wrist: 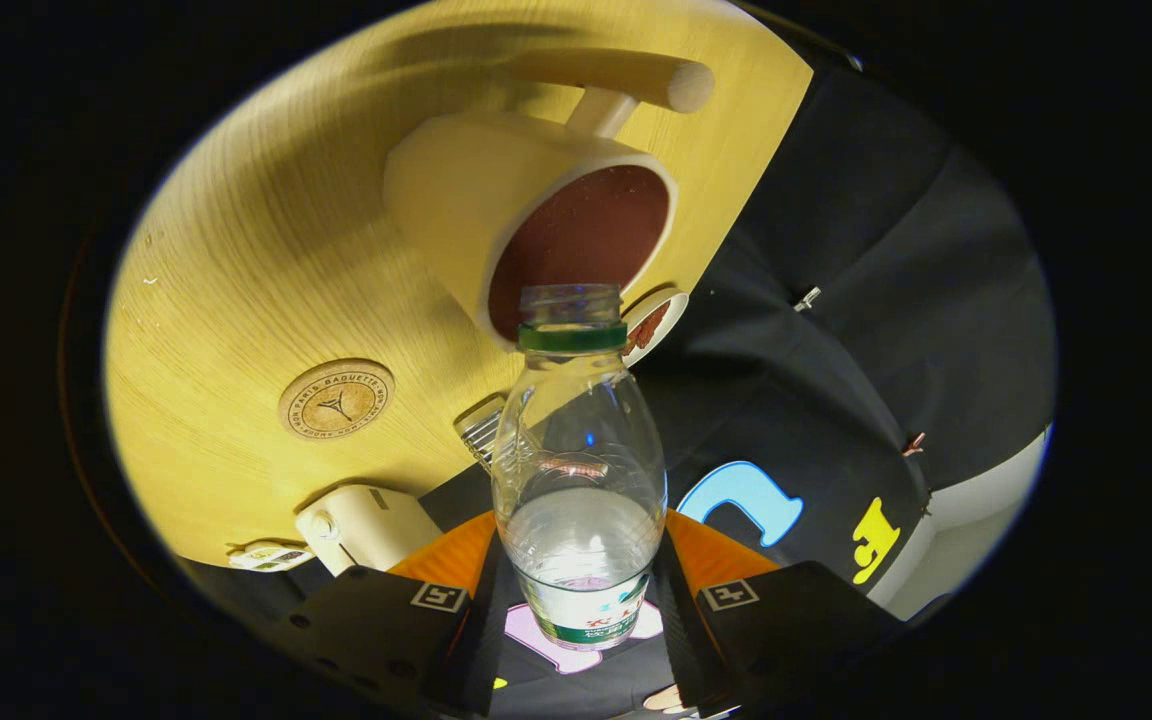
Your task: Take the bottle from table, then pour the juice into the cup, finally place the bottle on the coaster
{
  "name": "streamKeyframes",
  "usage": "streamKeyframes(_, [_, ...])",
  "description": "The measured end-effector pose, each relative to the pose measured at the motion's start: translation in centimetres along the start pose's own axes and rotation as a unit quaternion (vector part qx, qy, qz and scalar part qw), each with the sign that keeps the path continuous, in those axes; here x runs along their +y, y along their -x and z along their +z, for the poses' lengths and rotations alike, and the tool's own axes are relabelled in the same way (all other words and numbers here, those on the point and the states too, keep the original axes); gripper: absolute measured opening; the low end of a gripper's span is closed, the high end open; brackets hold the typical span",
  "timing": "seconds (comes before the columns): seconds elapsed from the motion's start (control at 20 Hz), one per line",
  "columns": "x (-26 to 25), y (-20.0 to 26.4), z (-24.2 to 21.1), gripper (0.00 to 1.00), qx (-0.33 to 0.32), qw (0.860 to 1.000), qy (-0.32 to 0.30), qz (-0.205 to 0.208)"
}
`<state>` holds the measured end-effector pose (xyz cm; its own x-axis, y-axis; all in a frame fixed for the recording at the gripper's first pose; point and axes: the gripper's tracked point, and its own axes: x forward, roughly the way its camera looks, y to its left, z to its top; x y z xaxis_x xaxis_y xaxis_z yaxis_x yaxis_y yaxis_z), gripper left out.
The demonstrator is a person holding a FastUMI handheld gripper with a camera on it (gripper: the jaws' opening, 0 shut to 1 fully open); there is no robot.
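The hand-held gripper [581, 600] was pinching the bottle [579, 470] at its lower part, one finger pressed on each side, so the bottle stood between the fingers and pointed forward along them. The bottle had no cap; its green neck ring and open mouth were at about 12 o'clock from the fingers. Some clear liquid was inside, gathered at the base end near the fingers, and the upper part looked empty.

The whole view was strongly rolled, so I judge the bottle was tilted for pouring. Just beyond the open mouth was the cup [526, 215], a pale one with a dark reddish inside and a long handle on its far side. The mouth of the bottle overlapped the rim of the cup in the view; I could not see any stream of liquid.

At about 10 o'clock from the bottle's body, the round coaster [336, 399] lay flat on the wooden worktop [236, 250], with nothing on it.

So the taking was done, the pouring seemed in progress or near its end, and the placing on the coaster was not yet done.
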<state>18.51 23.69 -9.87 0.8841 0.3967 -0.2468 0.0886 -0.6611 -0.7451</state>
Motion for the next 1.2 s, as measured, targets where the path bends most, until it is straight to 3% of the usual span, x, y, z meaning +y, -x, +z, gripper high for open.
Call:
streamKeyframes(0.4, [0.0,0.9,-0.3,0.69,0.016,0.999,-0.027,0.002])
streamKeyframes(0.55, [0.4,1.9,-1.7,0.69,0.045,0.995,-0.091,0.014])
streamKeyframes(0.7, [0.9,3.6,-3.6,0.69,0.083,0.979,-0.186,0.031])
streamKeyframes(0.95, [2.1,7.5,-5.8,0.70,0.143,0.904,-0.397,0.069])
streamKeyframes(1.2, [2.4,10.7,-6.7,0.70,0.163,0.799,-0.573,0.079])
